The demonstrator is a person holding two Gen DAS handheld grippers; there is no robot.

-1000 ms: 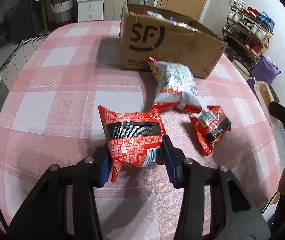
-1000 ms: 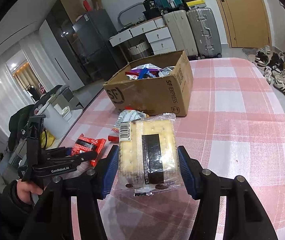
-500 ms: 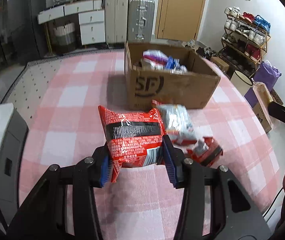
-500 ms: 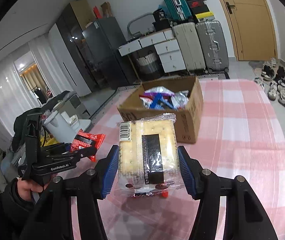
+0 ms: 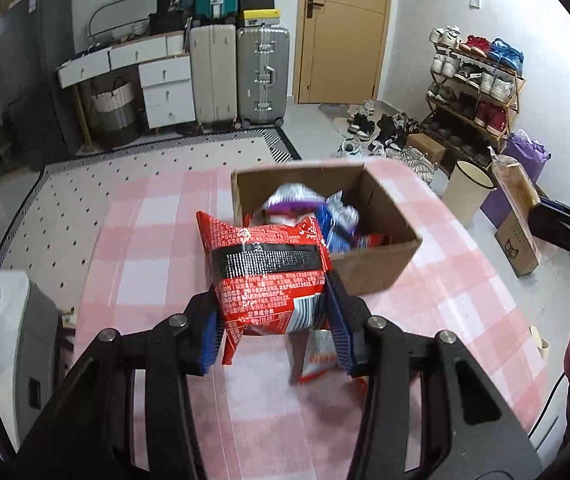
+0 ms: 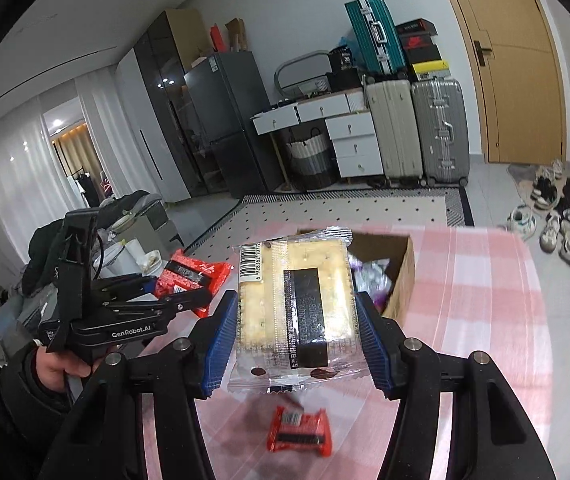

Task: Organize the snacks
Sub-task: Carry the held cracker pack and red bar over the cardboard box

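Note:
My left gripper (image 5: 275, 320) is shut on a red snack bag (image 5: 269, 276) with a black band, held in the air in front of the open cardboard box (image 5: 369, 268). That box holds several snack packs (image 5: 313, 212). My right gripper (image 6: 297, 340) is shut on a clear pack of square crackers (image 6: 297, 308) with a black label, raised above the pink checked table (image 6: 481, 320). In the right wrist view the left gripper (image 6: 181, 292) with its red bag (image 6: 193, 274) shows at the left, in a person's hand (image 6: 61, 364). A small red packet (image 6: 301, 432) lies on the table below the crackers.
Another red-and-white packet (image 5: 317, 356) lies on the tablecloth under the left gripper, partly hidden. Beyond the table are suitcases (image 5: 261, 76), white drawers (image 5: 165, 92), a door, a shoe rack (image 5: 473, 88) and a bin (image 5: 465, 192) on the floor.
Both grippers have risen with their packs still held. The box now appears lower in both views, with its inside in sight; the packets on the table have dropped toward the bottom of the views.

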